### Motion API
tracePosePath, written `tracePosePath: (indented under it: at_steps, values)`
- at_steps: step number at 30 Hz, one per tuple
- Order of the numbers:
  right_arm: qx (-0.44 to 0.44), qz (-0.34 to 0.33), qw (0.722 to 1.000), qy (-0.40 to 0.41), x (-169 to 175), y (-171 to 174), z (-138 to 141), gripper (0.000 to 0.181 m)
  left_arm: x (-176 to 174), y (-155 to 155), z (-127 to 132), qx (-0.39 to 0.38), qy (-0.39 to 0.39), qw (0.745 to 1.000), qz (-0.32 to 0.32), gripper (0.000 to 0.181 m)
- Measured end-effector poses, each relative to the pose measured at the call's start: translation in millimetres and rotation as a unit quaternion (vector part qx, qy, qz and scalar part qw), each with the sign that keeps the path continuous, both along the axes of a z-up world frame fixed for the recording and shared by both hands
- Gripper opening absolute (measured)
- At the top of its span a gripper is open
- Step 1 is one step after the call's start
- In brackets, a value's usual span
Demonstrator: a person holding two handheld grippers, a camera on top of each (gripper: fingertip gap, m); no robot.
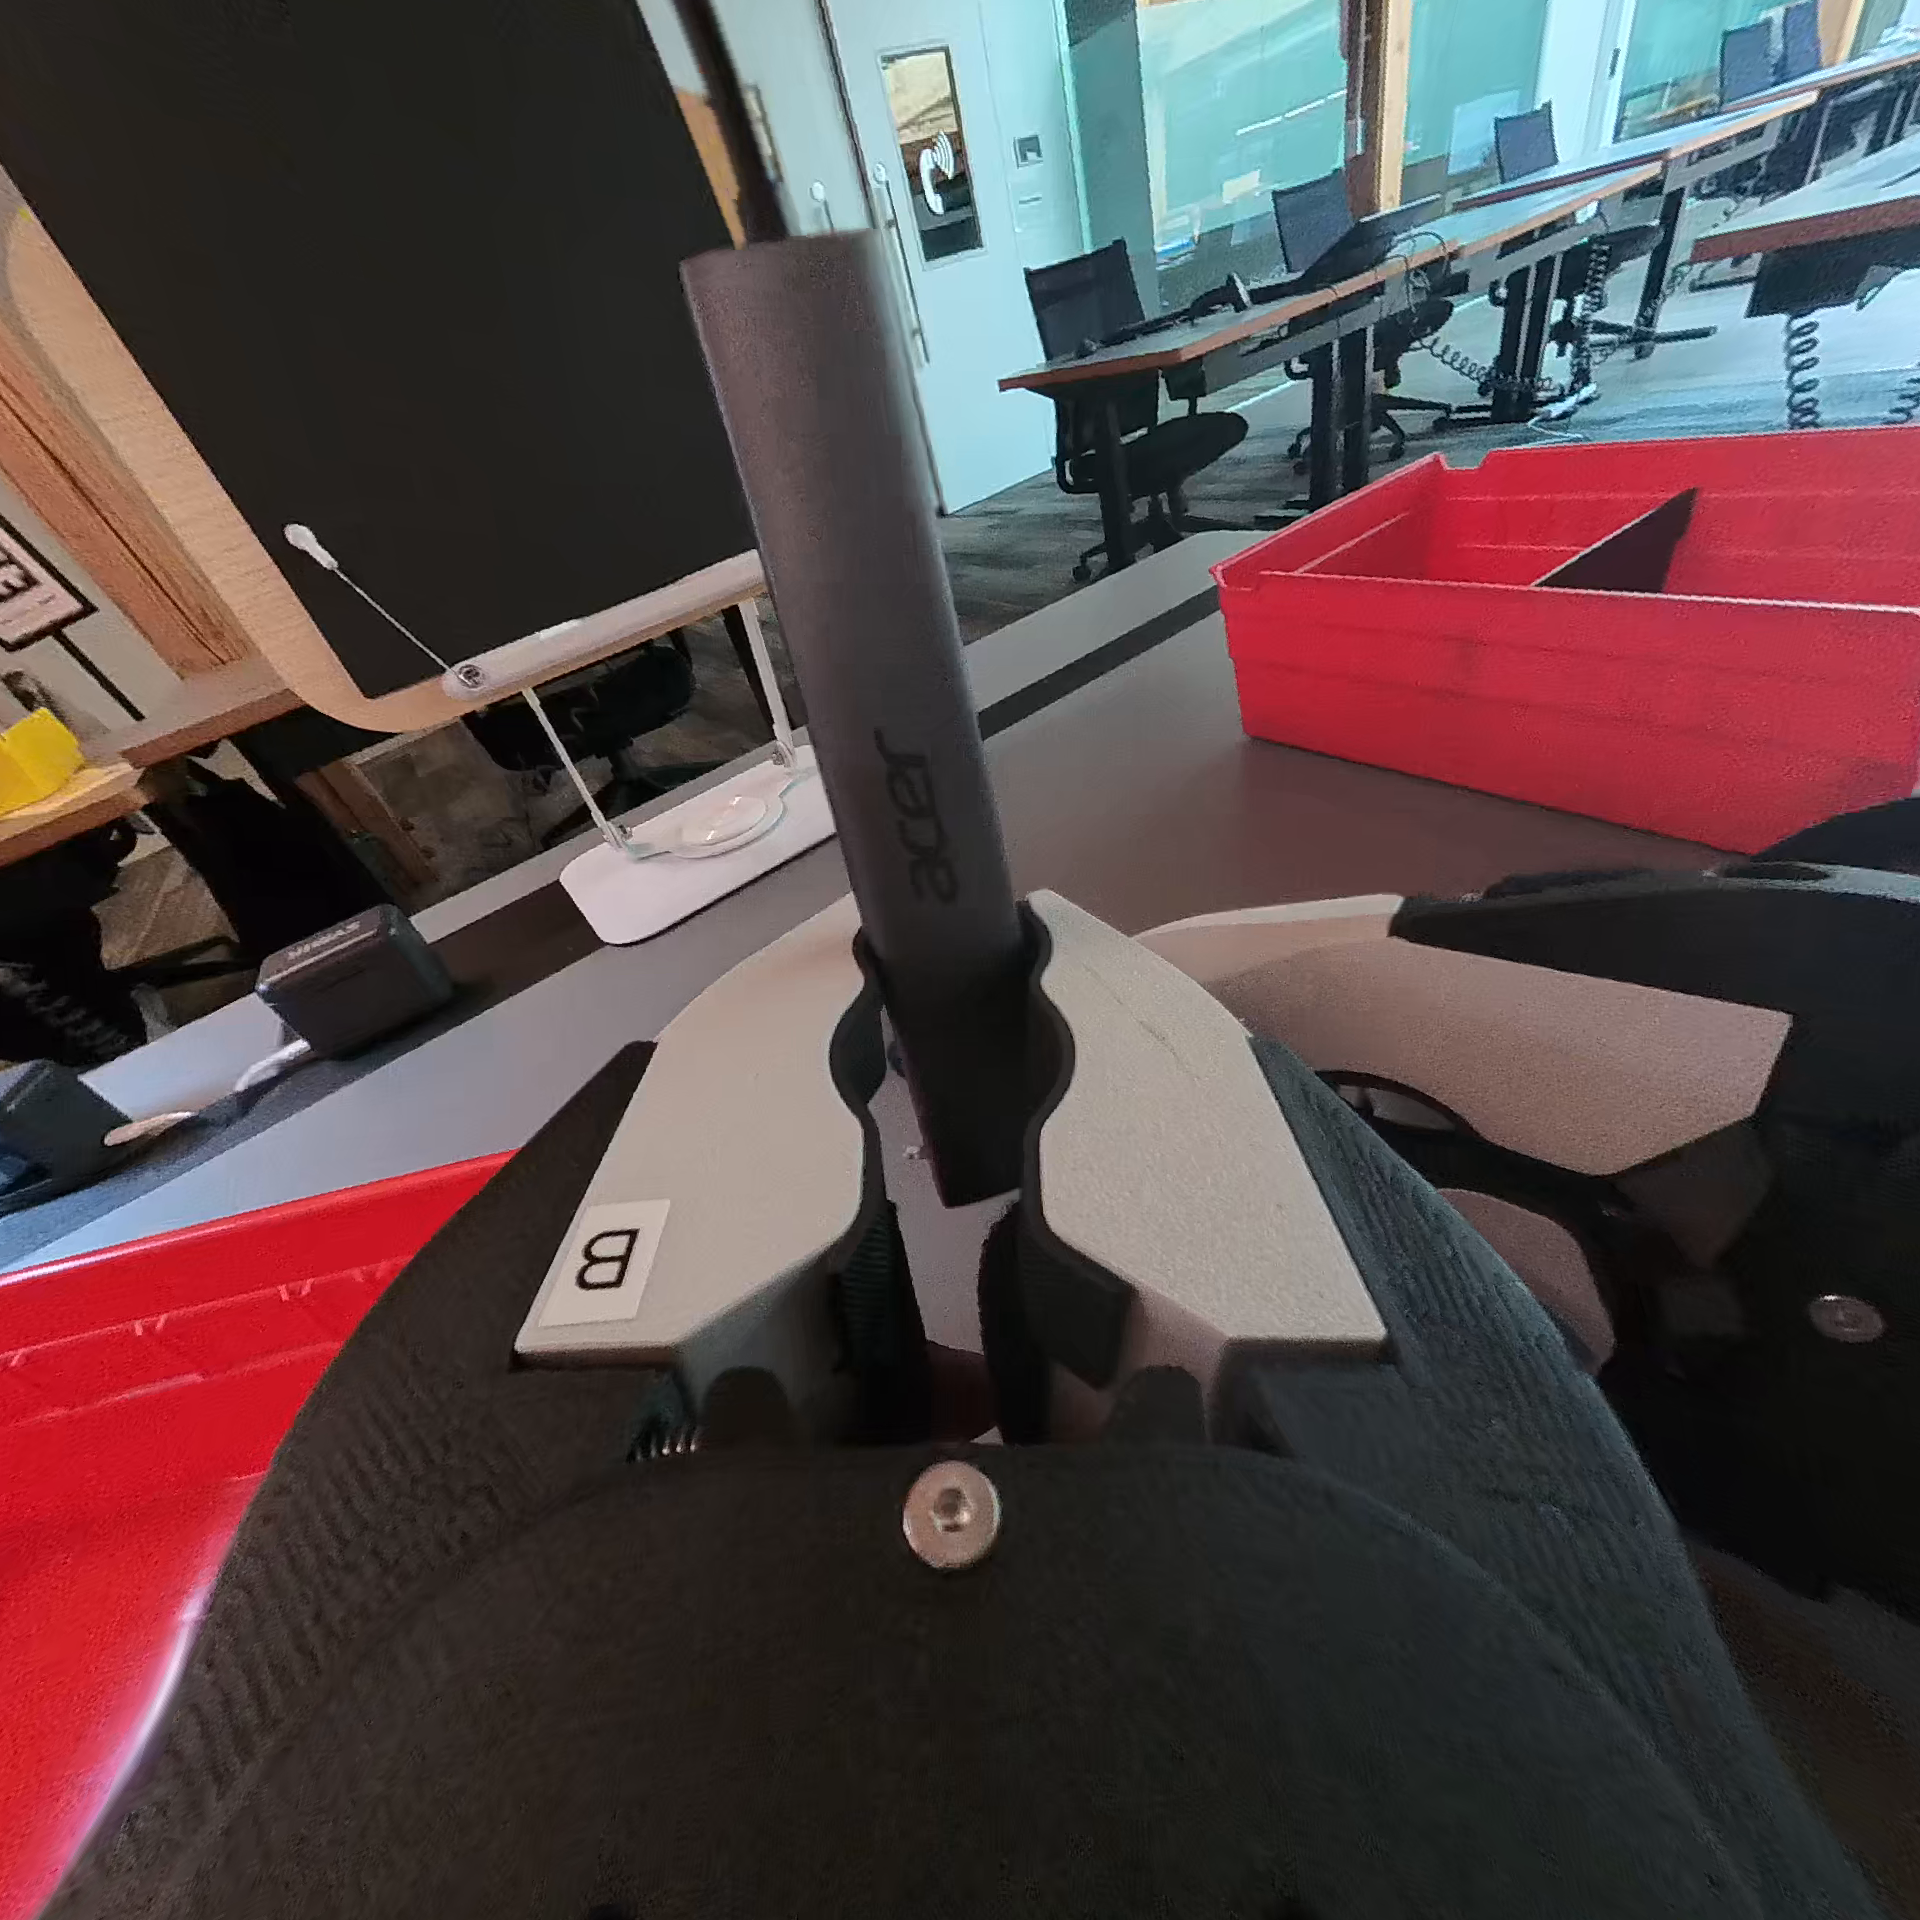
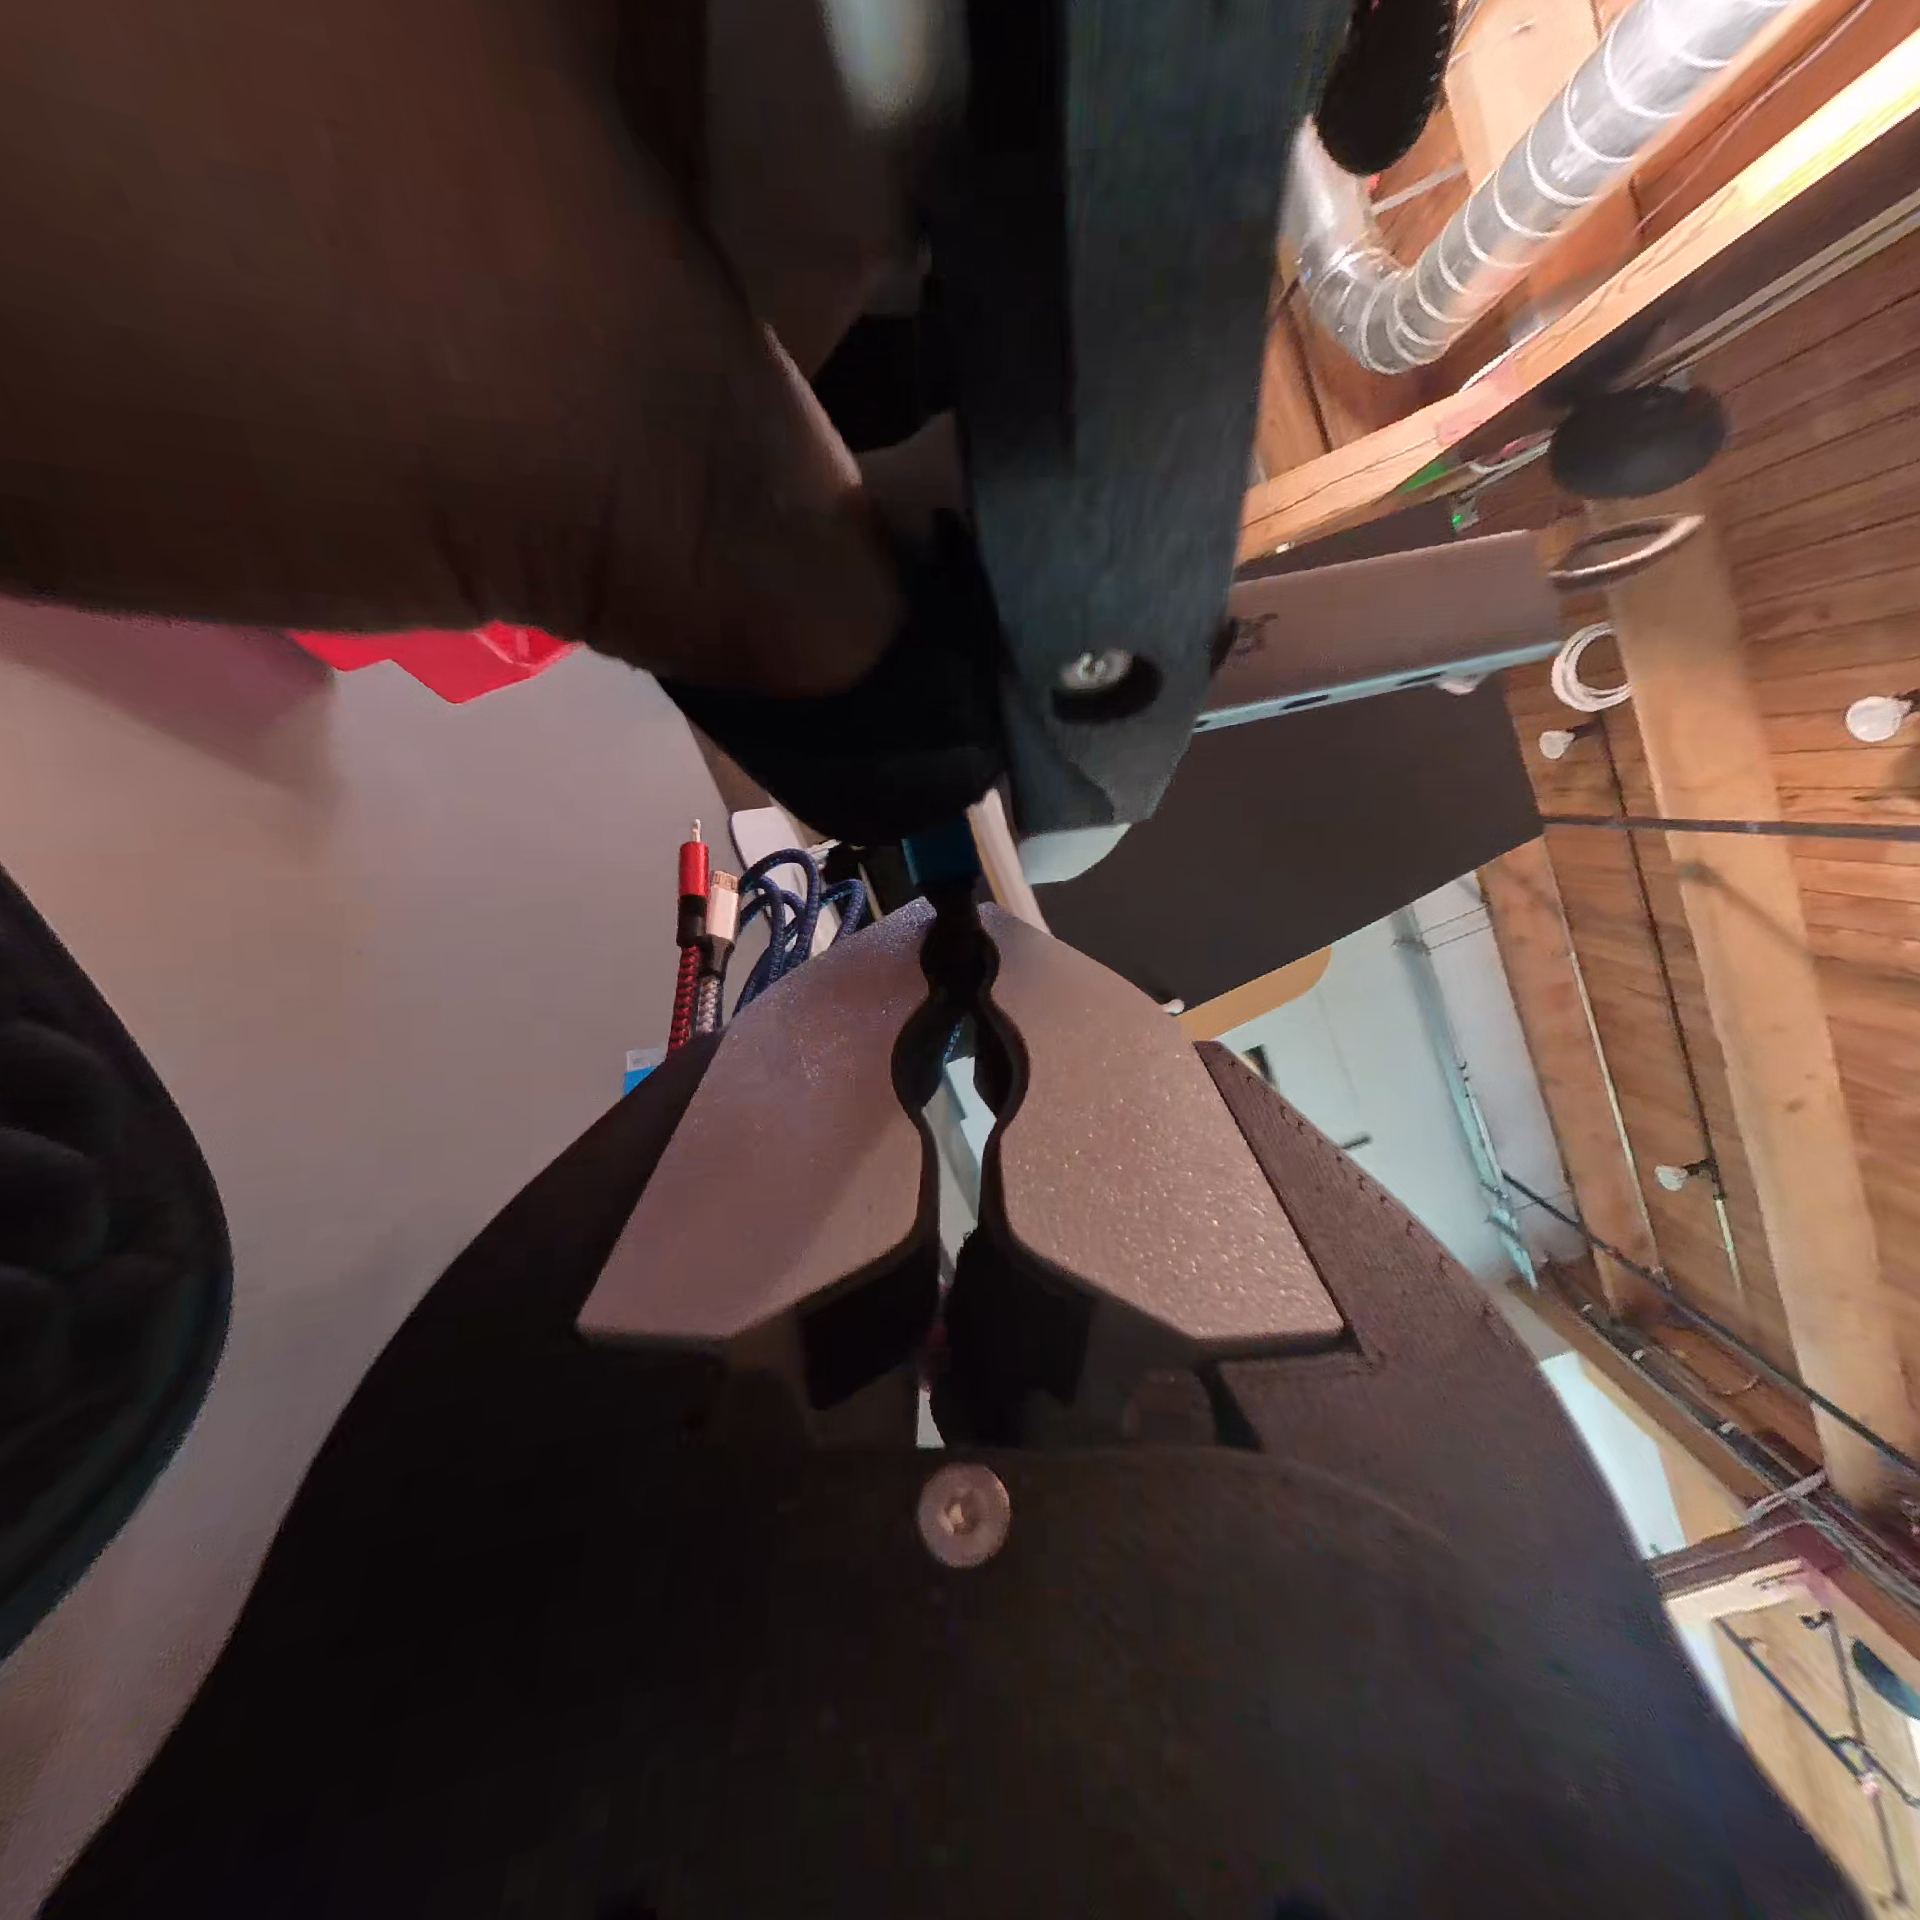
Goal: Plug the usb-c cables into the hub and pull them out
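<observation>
My left gripper (image 1: pixel 951 935) is shut on a dark grey bar-shaped hub (image 1: pixel 831 499), which stands upright out of the fingers above the grey table. My right gripper (image 2: pixel 956 920) is shut on a blue braided USB-C cable just behind its blue metal plug (image 2: pixel 935 857). The plug points at the underside of the left gripper (image 2: pixel 1101 582), held by a gloved hand (image 2: pixel 436 364). The plug's tip and the hub's ports are hidden. The right gripper's body also shows in the left wrist view (image 1: pixel 1662 1039), low on the right and close to the left gripper.
A red divided bin (image 1: pixel 1558 665) sits on the table at the right and another red bin (image 1: pixel 208 1403) at the lower left. A white lamp base (image 1: pixel 686 862) and black adapters (image 1: pixel 353 987) lie behind. Loose red (image 2: pixel 688 935) and blue (image 2: pixel 800 914) braided cables lie on the table. Both grippers' tips are close together, under 4 cm apart.
</observation>
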State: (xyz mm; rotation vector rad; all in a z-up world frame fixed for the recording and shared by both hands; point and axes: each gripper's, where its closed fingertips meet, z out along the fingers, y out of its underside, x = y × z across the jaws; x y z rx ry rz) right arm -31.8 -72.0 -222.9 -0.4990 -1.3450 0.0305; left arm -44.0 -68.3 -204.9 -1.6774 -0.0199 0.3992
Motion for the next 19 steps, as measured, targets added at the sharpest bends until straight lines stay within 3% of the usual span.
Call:
tracePosePath:
  at_steps: [4,7,11,15,18,19]
  values:
    - [-0.041,-0.012,0.998,-0.049,-11.2,-0.8,-14.8,0.0,-8.6,-0.7,0.7,-0.02,0.12,0.992,0.04,0.018]
    - [-0.063,0.001,0.995,-0.072,-17.4,-6.6,-20.1,0.0,-17.7,-7.1,4.2,-0.05,0.225,0.97,0.078,0.018]
    - [-0.11,0.029,0.99,-0.084,-18.3,-11.5,-20.0,0.0,-31.1,-11.9,7.1,-0.067,0.221,0.97,0.069,0.019]
    - [-0.132,0.044,0.985,-0.1,-13.3,-7.4,-23.3,0.0,-31.0,-8.4,9.7,-0.108,0.264,0.956,0.077,0.02]
    - [-0.136,0.059,0.985,-0.092,-6.2,-7.7,-21.4,0.0,-39.5,-8.4,11.8,-0.12,0.243,0.961,0.061,0.021]
    - [-0.133,0.045,0.984,-0.109,-0.4,-2.1,-26.6,0.0,-65.5,-23.0,25.2,-0.125,0.287,0.937,0.157,0.016]
